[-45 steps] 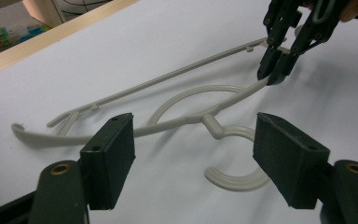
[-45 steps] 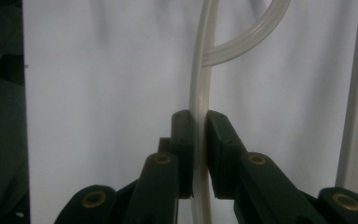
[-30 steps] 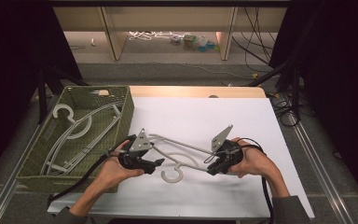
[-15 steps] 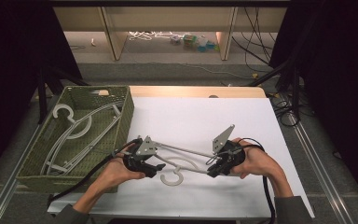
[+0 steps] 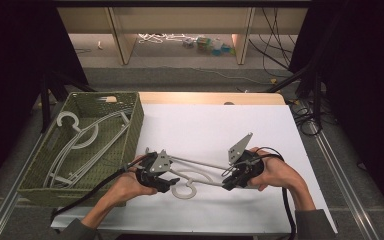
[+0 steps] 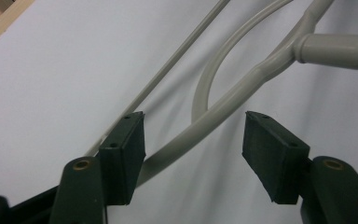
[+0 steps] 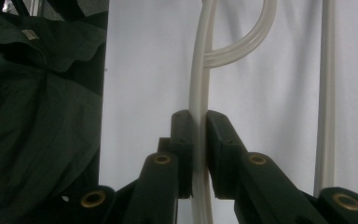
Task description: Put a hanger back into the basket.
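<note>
A white plastic hanger (image 5: 200, 164) lies on the white table sheet (image 5: 215, 125), hook (image 5: 185, 190) toward the near edge. My right gripper (image 5: 226, 185) is shut on one of its arms; in the right gripper view the pads (image 7: 199, 114) pinch the pale rod (image 7: 200, 70). My left gripper (image 5: 172, 180) is at the other arm. Its jaws have just been closing and stand open (image 6: 196, 119), with the hanger arm (image 6: 223, 105) running between them. The arm lies close to the left pad (image 6: 123, 154) and apart from the right one.
A green woven basket (image 5: 136, 130) stands at the table's left and holds several white hangers (image 5: 80, 135). Behind the table are wooden shelves (image 5: 125, 35) and cables on the floor. A dark sleeve (image 7: 37, 116) fills the left of the right gripper view.
My left gripper has edged a little to the right along the hanger. The right gripper and the hanger have stayed put.
</note>
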### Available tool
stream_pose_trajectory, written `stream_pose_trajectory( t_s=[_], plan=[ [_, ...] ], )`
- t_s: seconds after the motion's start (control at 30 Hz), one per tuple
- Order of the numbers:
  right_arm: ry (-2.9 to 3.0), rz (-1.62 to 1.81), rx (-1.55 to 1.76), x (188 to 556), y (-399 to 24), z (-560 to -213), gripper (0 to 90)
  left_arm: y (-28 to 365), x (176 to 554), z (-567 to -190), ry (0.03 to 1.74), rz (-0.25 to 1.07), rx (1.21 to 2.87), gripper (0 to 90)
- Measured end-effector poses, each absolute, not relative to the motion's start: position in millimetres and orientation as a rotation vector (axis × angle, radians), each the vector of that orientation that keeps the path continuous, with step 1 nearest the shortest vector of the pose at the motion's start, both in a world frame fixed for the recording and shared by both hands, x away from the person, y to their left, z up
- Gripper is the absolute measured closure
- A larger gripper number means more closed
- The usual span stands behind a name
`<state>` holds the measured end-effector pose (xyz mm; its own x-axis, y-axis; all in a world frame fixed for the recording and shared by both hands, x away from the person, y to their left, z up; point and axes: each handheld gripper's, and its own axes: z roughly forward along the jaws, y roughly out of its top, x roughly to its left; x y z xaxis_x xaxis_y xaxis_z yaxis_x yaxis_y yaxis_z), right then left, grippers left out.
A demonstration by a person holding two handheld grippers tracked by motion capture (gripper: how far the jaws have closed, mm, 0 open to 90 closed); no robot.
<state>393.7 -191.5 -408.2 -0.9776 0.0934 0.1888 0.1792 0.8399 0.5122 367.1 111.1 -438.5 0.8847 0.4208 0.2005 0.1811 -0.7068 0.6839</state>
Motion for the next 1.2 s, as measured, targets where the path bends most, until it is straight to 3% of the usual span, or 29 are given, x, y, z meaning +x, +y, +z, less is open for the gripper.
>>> stream_pose_trajectory(
  t_s=[0.83, 1.2],
  plan=[
    [-2.829, -0.87, -0.156, 396.9, -196.7, -407.9, 81.2, 97.7, 364.2, -443.1, 0.174, 0.485, 2.415, 64.1],
    [-2.834, -0.96, -0.164, 406.1, -206.8, -406.5, 64.9, 98.3, 362.5, -438.3, 0.13, 0.486, 2.415, 70.3]
  ],
)
